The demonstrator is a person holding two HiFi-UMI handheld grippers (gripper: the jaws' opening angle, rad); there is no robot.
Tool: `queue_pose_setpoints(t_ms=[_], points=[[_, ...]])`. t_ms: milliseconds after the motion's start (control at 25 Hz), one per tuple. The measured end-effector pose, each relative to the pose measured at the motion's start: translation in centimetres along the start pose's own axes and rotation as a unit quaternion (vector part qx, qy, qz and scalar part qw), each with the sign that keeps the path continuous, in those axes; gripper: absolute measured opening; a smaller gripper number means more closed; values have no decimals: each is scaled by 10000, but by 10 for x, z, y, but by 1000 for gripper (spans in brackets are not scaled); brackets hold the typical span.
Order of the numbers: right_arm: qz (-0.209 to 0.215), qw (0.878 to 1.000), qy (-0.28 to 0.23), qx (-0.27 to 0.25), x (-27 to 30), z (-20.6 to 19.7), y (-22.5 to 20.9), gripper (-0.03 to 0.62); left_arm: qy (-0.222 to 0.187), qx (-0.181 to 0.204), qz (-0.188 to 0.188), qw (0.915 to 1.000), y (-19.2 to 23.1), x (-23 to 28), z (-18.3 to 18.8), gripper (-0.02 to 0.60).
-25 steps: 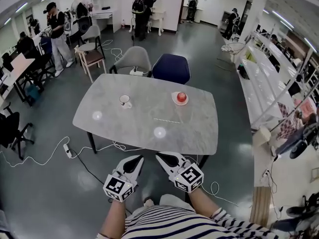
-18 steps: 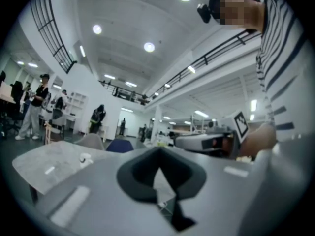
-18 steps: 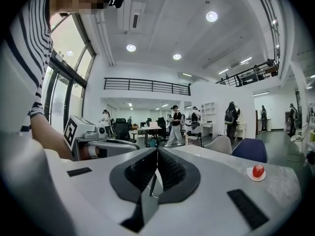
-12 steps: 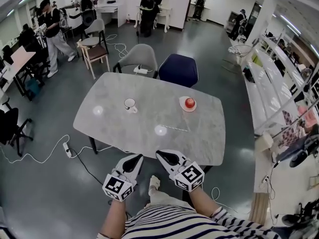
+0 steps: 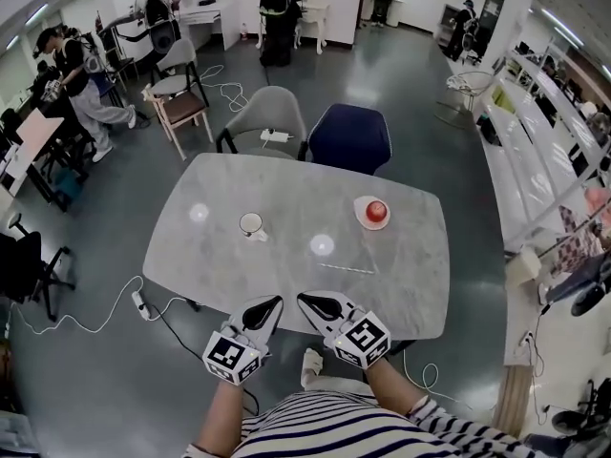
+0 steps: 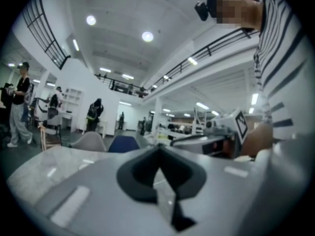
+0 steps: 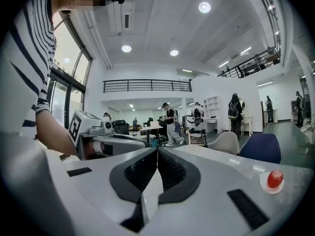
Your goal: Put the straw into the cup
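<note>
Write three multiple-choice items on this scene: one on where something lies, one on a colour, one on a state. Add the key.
1. Where is the straw?
A. Flat on the table, right of the cup in the head view
B. Standing inside the cup
C. Between a gripper's jaws

2. What colour is the round thing on the saucer?
A. Green
B. Yellow
C. Red

3. How do the left hand-held gripper and the right hand-held gripper stand?
A. Both wide open
B. Both shut, empty
C. Left shut on the straw

Key: 1 A, the straw lies on bare tabletop; 2 C, it shows red in the head and right gripper views; 3 B, each gripper view shows jaws together, nothing between.
</note>
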State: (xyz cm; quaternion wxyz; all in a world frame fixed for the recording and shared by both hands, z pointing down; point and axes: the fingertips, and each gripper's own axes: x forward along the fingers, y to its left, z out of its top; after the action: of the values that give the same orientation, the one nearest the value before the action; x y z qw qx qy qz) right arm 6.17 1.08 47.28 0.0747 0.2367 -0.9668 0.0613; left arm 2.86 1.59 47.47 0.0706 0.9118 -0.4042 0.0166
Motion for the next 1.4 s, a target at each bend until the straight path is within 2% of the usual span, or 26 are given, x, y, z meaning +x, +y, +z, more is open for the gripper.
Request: queue_pose_setpoints(t_ms=[320,520,640,760,1080,1400], points=[[36,10000,26,18,20,-1,-43,6,219,85,-151,9996,31,44,0,6],[-112,9999,49,-11,30,2,-63,6,213,193,-333,9990,46,63,3,8],[-223,9995,177,-128,38,-2,-71,8,245,383,-498,9977,58,69,1,8],[-412,9984,323,-232,46,-4,-78,8,269,526,-722,9956,70,74,-2,8],[-1072,9927,530,-138,69,2,-99,8,357,529,-1402,9881,102,90,1,8],[-1635,9819,943,-170,72,-9,-120,8,374,532,-1948,9787,110,110,5,8]])
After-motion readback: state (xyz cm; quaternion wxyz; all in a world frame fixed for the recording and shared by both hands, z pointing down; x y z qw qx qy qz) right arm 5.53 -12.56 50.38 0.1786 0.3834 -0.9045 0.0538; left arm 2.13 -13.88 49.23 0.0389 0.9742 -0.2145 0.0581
